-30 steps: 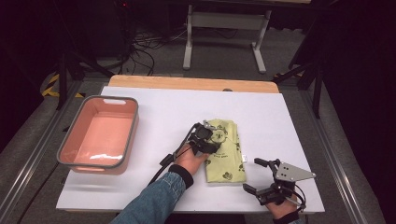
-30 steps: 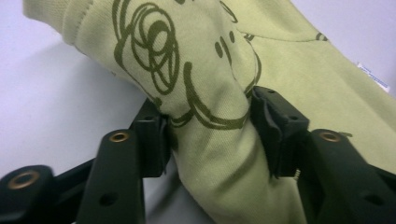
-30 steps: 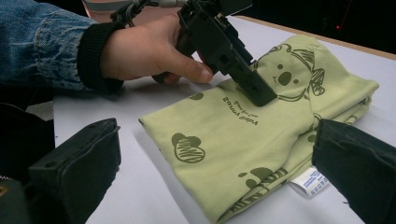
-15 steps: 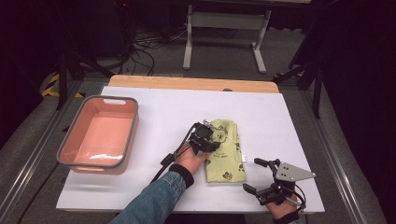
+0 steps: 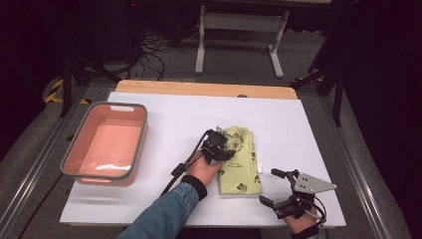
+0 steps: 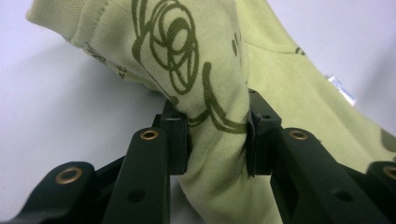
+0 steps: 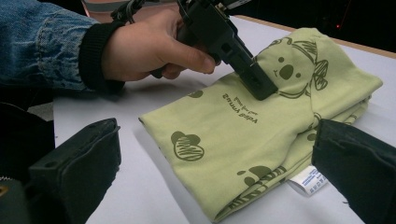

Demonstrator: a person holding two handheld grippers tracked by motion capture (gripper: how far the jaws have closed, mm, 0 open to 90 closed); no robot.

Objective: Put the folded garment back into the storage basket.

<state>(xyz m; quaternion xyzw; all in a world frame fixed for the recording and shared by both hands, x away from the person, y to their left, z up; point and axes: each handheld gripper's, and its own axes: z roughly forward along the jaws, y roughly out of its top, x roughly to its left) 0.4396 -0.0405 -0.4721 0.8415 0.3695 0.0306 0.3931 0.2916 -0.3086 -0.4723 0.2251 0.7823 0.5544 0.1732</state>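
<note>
Right hand-held gripper (image 5: 281,191) spread and idle at my near desk (image 5: 164,114) edge; beyond it, left hand-held gripper (image 6: 217,135) has just closed, pinching a fold of the folded green shirt (image 5: 241,159) mid-desk; I judge grasp made, lift toward pink bin (image 5: 107,144) next.

High view: fixed above the person's edge of the surface (image 5: 164,114), facing forward and down, far enough to take in all of it. Left gripper view: rides the left tongs (image 6: 217,135), nearly against the green folded garment (image 6: 210,60). Right gripper view: low by the garment's near edge, looking across it between the right tongs (image 7: 219,168). All three share the garment.
</note>
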